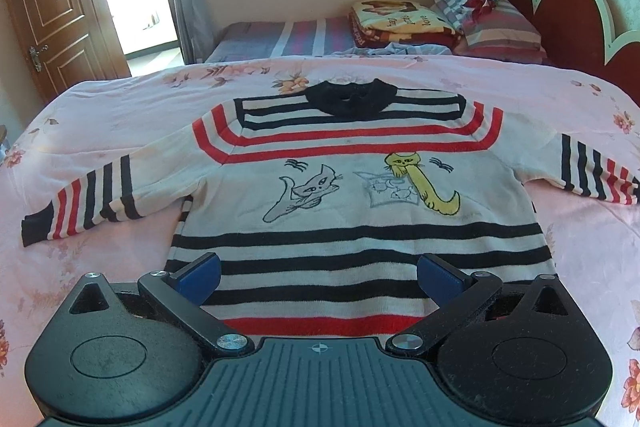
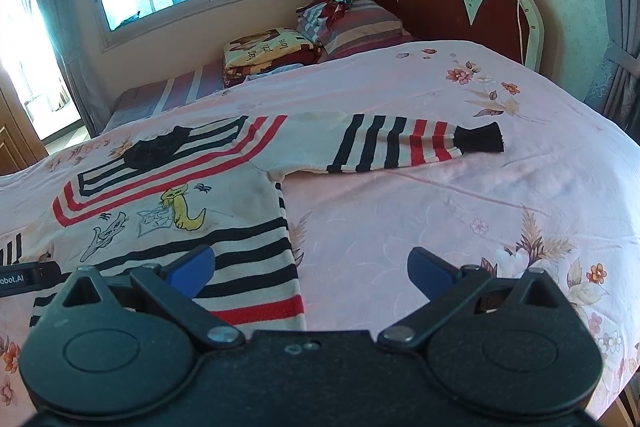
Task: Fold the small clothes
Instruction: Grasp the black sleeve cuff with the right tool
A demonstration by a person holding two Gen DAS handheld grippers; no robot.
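Observation:
A small white sweater [image 1: 352, 187] with black and red stripes, a black collar and cat drawings lies flat on the pink floral bedsheet [image 1: 120, 107], both sleeves spread out. My left gripper [image 1: 318, 273] is open and empty above the sweater's hem. In the right wrist view the sweater [image 2: 224, 195] lies to the left, its right sleeve [image 2: 408, 145] stretched toward the headboard. My right gripper [image 2: 310, 269] is open and empty over the sweater's lower right corner and the bare sheet [image 2: 440, 207].
Folded blankets [image 1: 396, 21] and striped pillows [image 1: 500, 23] sit at the bed's far side under the window. A red headboard [image 2: 460, 3] stands to the right. A wooden door [image 1: 48, 19] is far left. The left gripper's body [image 2: 24, 277] shows at the right view's left edge.

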